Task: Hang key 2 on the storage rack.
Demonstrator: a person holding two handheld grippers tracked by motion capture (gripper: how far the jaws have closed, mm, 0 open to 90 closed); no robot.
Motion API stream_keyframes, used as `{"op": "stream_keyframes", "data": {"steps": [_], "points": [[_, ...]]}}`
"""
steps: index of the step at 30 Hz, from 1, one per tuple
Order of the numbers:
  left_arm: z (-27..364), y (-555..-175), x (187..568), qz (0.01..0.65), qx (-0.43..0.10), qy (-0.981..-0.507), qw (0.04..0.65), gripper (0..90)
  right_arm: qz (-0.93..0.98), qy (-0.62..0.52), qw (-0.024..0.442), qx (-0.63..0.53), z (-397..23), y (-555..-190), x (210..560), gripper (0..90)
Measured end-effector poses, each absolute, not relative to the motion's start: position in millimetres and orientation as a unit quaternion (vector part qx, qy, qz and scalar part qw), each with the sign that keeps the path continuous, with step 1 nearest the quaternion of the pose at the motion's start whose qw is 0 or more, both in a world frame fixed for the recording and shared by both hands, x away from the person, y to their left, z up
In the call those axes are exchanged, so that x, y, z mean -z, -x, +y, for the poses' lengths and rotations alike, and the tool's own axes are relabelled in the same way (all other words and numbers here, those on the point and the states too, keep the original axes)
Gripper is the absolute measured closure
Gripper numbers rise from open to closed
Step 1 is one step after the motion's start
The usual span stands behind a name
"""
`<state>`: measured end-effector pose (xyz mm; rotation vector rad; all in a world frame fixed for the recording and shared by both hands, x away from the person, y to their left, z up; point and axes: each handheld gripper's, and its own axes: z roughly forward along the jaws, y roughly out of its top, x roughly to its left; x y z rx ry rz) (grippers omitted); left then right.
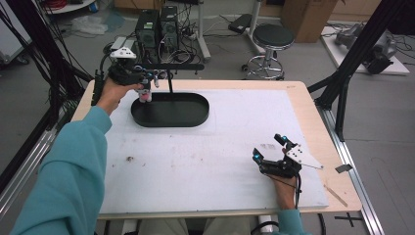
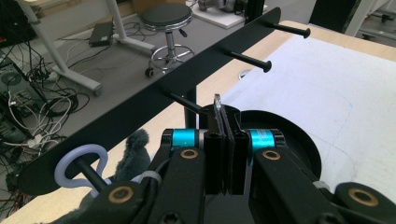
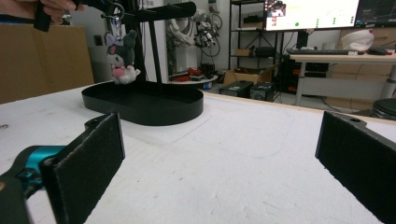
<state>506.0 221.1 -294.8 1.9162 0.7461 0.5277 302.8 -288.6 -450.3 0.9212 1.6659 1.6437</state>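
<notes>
The high view looks down on the white surface [image 1: 215,147]; the right gripper view skims low across it, both showing the black tray [image 1: 195,117] [image 3: 154,109].

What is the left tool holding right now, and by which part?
The left tool is shut on the metal ring of a plush keychain, up by the rack. The right tool is open, holding nothing.

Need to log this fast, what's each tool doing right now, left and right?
Left tool: closed on the thin metal ring of the small plush keychain, up by the black bar rack.
Right tool: open, holding nothing, low over the white table mat.
</notes>
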Motion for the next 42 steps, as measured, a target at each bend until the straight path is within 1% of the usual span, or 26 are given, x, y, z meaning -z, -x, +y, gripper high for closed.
{"op": "stream_keyframes", "data": {"steps": [19, 31, 42], "points": [[220, -513, 294, 0.317, -0.227, -0.781, 0.488, 88.1, 0.633, -0.347, 0.307, -0.621, -289, -303, 454, 0.6], [216, -521, 292, 0.329, -0.238, -0.783, 0.472, 88.1, 0.632, -0.349, 0.305, -0.621, -288, -302, 454, 0.5], [216, -525, 290, 0.340, -0.244, -0.774, 0.475, 86.7, 0.634, -0.345, 0.307, -0.621, -288, -302, 454, 0.5]]}}
